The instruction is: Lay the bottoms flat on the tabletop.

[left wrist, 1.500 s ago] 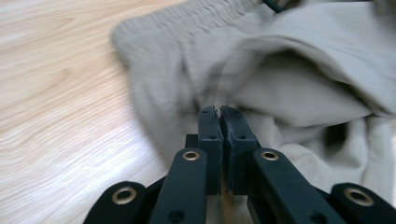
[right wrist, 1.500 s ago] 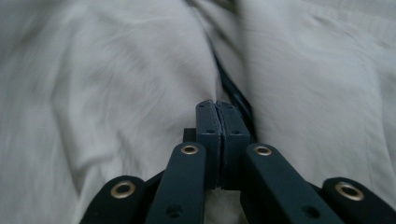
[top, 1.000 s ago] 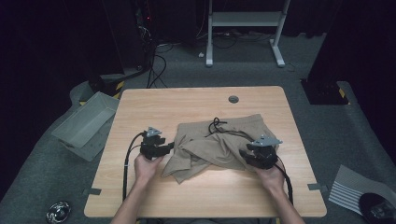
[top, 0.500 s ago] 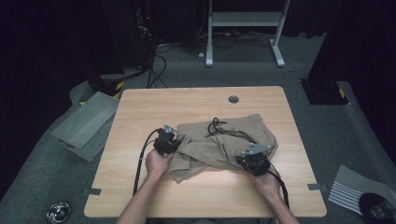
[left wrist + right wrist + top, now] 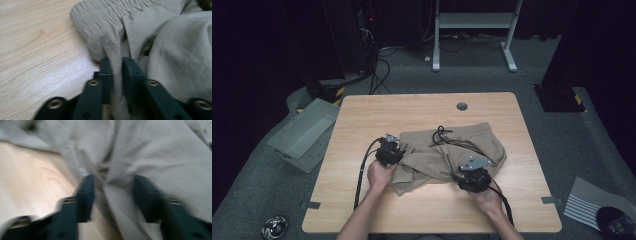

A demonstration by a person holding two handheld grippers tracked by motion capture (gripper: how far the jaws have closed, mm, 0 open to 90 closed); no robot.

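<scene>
A crumpled pair of khaki shorts (image 5: 447, 155) lies on the wooden table (image 5: 412, 115), with a black drawstring (image 5: 443, 134) looped on top. My left gripper (image 5: 399, 152) is at the left edge of the shorts. In the left gripper view it (image 5: 117, 62) is shut on a fold of the fabric (image 5: 175, 50) just below the elastic waistband (image 5: 100, 15). My right gripper (image 5: 460, 173) is at the front right of the shorts. In the blurred right gripper view its jaws (image 5: 113, 182) stand apart, with a bunched ridge of cloth (image 5: 155, 150) between them.
A grey bin (image 5: 302, 132) sits on the floor left of the table. A round cable hole (image 5: 462, 106) is near the far table edge. A white metal stand (image 5: 474, 20) and floor cables (image 5: 379, 65) lie beyond. Bare wood (image 5: 362, 120) surrounds the shorts.
My left gripper moved right onto the edge of the shorts and took hold of a fold. My right gripper slid left and toward the person along the front of the shorts.
</scene>
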